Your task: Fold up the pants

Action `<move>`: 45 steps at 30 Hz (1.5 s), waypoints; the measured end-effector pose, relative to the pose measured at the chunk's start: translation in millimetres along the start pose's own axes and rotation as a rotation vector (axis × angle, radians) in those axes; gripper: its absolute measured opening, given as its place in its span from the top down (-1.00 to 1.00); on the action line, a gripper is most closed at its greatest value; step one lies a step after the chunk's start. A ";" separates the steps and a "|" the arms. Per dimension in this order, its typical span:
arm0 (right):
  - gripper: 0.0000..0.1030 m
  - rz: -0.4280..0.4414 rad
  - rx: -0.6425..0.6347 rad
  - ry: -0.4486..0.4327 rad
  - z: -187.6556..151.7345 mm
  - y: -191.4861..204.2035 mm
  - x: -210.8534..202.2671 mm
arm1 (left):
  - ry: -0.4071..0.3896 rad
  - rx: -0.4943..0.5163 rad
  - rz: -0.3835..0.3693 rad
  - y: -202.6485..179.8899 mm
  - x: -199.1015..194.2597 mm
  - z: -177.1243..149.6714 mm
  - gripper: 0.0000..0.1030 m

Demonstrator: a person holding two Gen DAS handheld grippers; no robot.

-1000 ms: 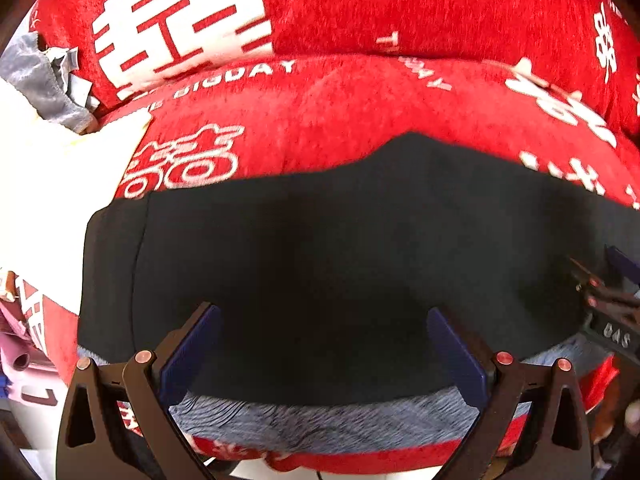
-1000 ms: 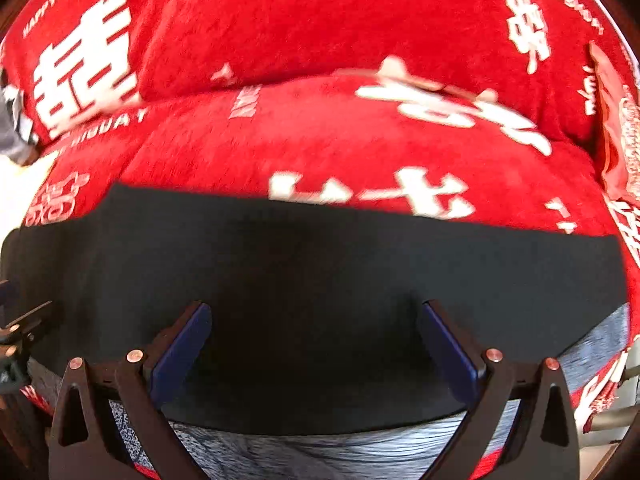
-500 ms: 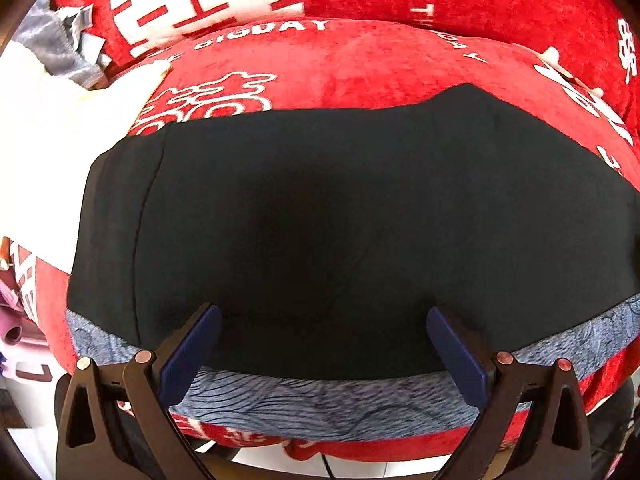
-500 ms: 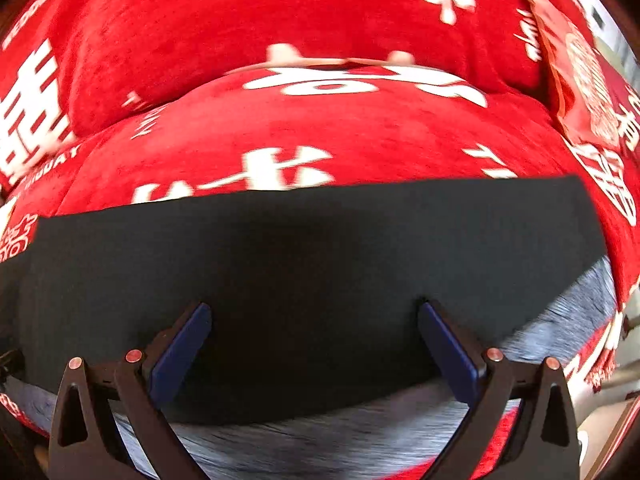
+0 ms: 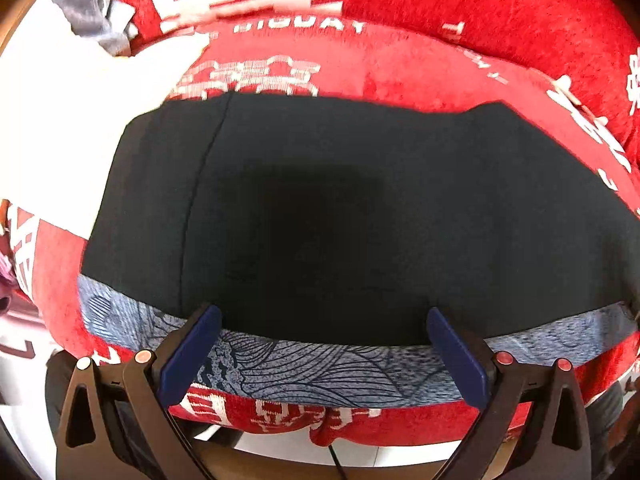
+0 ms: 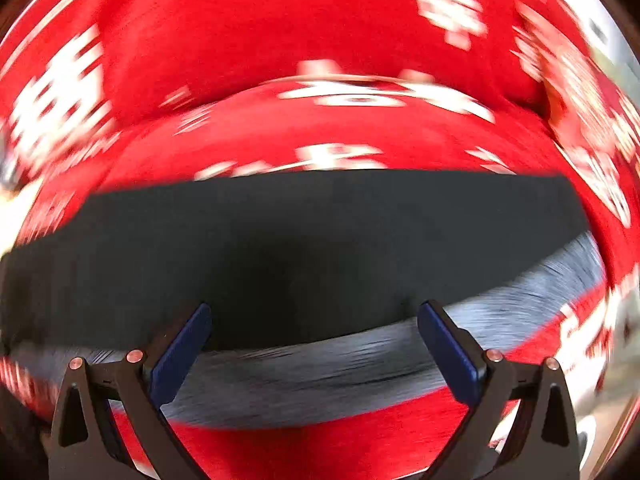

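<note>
Black pants [image 5: 340,220] lay spread flat across a red cushion [image 5: 400,72] printed with white characters, filling the centre of the left wrist view from about 9 o'clock to 3 o'clock. A blue-grey patterned band [image 5: 320,368] of fabric ran along their near edge toward 6 o'clock. The left gripper [image 5: 324,344] hovered over that near edge with its jaws spread wide, nothing between the blue pads [image 5: 192,356]. A white cloth [image 5: 60,128] lay at 9 to 10 o'clock, touching the pants' left side, with a crumpled grey garment [image 5: 88,8] beyond it at 11 o'clock. The right wrist view was heavily blurred; it showed the pants [image 6: 300,248] lying on the cushion [image 6: 320,128], and the right gripper [image 6: 316,340] likewise gaped empty above the grey band [image 6: 320,380].
</note>
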State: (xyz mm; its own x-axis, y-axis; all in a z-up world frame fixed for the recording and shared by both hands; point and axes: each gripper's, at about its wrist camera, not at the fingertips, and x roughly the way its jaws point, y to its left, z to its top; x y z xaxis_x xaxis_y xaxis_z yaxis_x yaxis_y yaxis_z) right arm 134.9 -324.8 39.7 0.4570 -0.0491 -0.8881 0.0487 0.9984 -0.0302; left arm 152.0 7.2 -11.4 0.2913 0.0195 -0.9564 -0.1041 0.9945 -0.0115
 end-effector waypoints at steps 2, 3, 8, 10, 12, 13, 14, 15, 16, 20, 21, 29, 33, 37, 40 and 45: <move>-0.99 0.002 -0.073 0.025 -5.8 23.2 7.8 | -0.003 -0.006 -0.008 2.9 0.6 0.8 -1.00; -0.99 -0.006 -0.082 0.016 -7.8 26.7 9.2 | -0.004 0.004 -0.002 2.3 0.9 1.4 -1.00; -0.99 0.024 0.019 0.021 -1.1 -11.8 17.0 | 0.005 -0.010 0.011 2.6 4.8 2.4 -1.00; -0.99 -0.053 0.063 0.033 1.2 -39.8 20.5 | -0.005 -0.012 0.021 0.9 5.5 1.6 -1.00; -0.99 -0.080 0.130 0.035 2.7 -70.0 23.9 | -0.015 -0.009 0.022 1.6 4.1 -0.8 -1.00; -0.99 -0.100 0.163 0.039 3.9 -87.2 26.0 | -0.013 -0.012 0.021 3.0 3.0 -1.7 -1.00; -0.99 -0.093 0.189 0.041 5.4 -98.4 26.1 | -0.011 -0.016 0.029 4.1 0.5 -3.6 -1.00; -0.99 -0.104 0.219 0.046 10.2 -110.2 24.4 | -0.015 -0.019 0.041 5.5 -2.9 -4.5 -1.00; -0.99 -0.146 0.230 0.048 13.8 -115.1 21.6 | -0.040 -0.019 0.057 8.3 -9.5 -3.9 -1.00; -1.00 -0.157 0.180 0.001 37.1 -100.2 13.5 | -0.107 -0.087 0.072 30.8 -24.5 7.1 -1.00; -1.00 -0.142 0.165 -0.001 40.0 -93.0 14.2 | -0.106 -0.112 0.077 39.1 -24.6 11.0 -1.00; -1.00 -0.059 0.042 0.035 59.1 -8.5 60.9 | -0.056 -0.144 0.140 79.5 -5.5 -2.7 -1.00; -1.00 -0.050 0.101 0.035 70.1 -26.4 66.6 | -0.027 -0.207 0.088 96.5 -2.1 -10.5 -1.00; -1.00 -0.077 0.162 0.054 83.2 -63.2 72.3 | -0.009 -0.219 0.094 98.5 -4.6 -14.7 -1.00; -1.00 -0.129 0.208 0.065 82.7 -82.0 57.2 | -0.016 -0.209 0.084 87.1 -19.2 -16.4 -1.00; -1.00 -0.091 0.083 0.038 55.8 -61.1 40.4 | -0.007 -0.065 0.023 20.0 -29.5 -6.1 -1.00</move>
State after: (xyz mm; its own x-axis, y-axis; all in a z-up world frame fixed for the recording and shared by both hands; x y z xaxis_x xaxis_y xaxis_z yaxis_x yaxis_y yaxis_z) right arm 199.9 -389.4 31.3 0.4132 -0.1363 -0.9004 0.1626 0.9839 -0.0743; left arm 135.6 25.9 14.8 0.2945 0.0434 -0.9547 -0.1721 0.9850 -0.0083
